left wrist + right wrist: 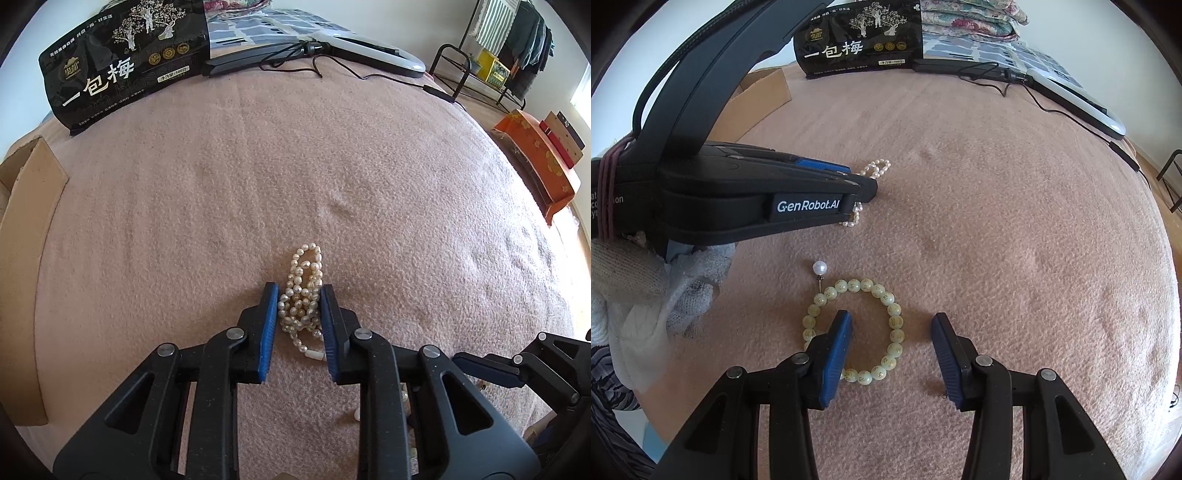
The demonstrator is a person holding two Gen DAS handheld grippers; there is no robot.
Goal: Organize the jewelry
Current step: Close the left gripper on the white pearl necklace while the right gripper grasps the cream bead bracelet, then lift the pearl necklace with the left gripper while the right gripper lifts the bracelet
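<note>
Straddling a bunched pearl necklace (303, 295), left gripper (299, 295) has its blue pads (269, 325) on either side of the heap, right pad touching pearls, left pad just beside them; whether it actually squeezes the strand, cannot tell. Necklace lies on pink blanket (184, 206), one loop sticking out past the fingertips. In right wrist view same necklace (873, 170) peeks from behind the left gripper (864, 184), a few pearls trailing below it.

Right gripper (890, 325) spread wide, holding nothing. Its left pad sits inside the ring of a pale green bead bracelet (897, 325), right pad outside it, so one side of the bracelet is between the fingers. Bracelet flat on blanket (1015, 229). Single pearl stud earring (819, 268) just beside the bracelet's far-left edge, post pointing toward the beads. Small thin metal piece (938, 396) near right pad, too small to identify.

Containers: cardboard box (26, 229) at left blanket edge, flap up, inside not visible. Black plum snack bag (122, 62) standing at far edge, closed. Ring light (369, 51) with cable lying beside it. Orange box (535, 173) off to the right with flat cases on top.

White-gloved hand (628, 295) holds the left gripper.
</note>
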